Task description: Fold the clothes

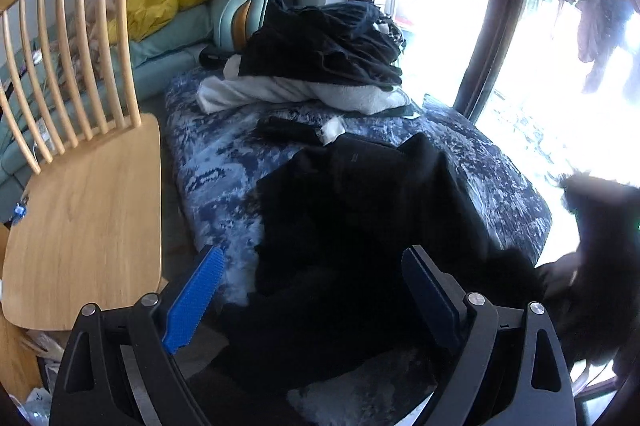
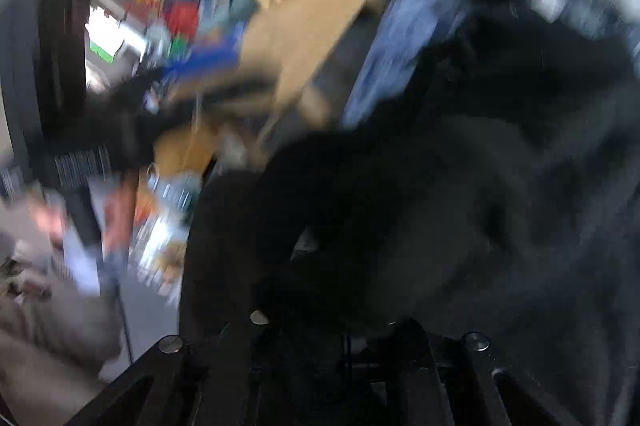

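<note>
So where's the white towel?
In the left wrist view, the white towel lies at the far end of the blue blanket, under the pile of dark clothes.

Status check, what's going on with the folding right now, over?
Left gripper jaws open over the black garment on the blue bedspread. Right gripper jaws shut, apparently on black fabric; view blurred. Clothes pile sits farther back.

Right gripper (image 2: pixel 320 330): jaws drawn together on black garment (image 2: pixel 420 193)
View: heavily blurred
Behind: wooden chair (image 2: pixel 304 37), blue patterned cover (image 2: pixel 384 65)
</note>
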A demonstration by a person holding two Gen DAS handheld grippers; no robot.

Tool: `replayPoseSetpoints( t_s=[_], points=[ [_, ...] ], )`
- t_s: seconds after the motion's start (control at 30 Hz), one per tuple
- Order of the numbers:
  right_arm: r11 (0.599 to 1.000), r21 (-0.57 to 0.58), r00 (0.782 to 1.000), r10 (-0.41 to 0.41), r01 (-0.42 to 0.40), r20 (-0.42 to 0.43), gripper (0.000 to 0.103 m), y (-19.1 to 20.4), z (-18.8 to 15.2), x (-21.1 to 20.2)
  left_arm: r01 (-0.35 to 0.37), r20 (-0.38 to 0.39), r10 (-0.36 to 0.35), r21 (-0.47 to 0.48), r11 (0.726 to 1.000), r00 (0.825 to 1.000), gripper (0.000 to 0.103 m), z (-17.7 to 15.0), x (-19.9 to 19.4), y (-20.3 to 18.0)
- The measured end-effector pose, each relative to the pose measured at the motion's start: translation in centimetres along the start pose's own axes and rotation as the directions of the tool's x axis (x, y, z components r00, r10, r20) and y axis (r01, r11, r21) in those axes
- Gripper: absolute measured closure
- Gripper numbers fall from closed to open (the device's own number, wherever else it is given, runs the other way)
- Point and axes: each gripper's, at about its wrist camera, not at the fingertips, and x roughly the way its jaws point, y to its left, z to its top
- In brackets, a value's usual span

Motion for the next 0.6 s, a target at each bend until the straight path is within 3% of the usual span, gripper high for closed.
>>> replayPoseSetpoints(
  t_s=[0.13,0.37,0.5,0.6],
  points=[
    [0.993,0.114,0.997,0.043,-0.036,-0.065,0.093,-1.6,-2.3,2.9,0.074,-0.018,-0.074,0.006,0.997,0.997,0.01,0.0,0.9,-0.5],
    [0.967,0.225,0.993,0.108,-0.117,0.05,0.092,-2.9,-4.5,2.0,0.174,-0.039,-0.171,0.14,0.975,0.985,0.01,2.3,4.2,-6.5],
    [0.952,0.263,0.986,0.134,-0.157,0.104,0.092,-3.3,-6.0,1.9,0.232,-0.114,-0.213,0.197,0.952,0.97,0.01,4.6,7.3,-9.4],
    [0.94,0.281,0.977,0.156,-0.192,0.145,0.092,-3.6,-7.2,1.6,0.289,-0.188,-0.254,0.194,0.937,0.949,0.01,5.9,9.9,-10.8]
  ],
)
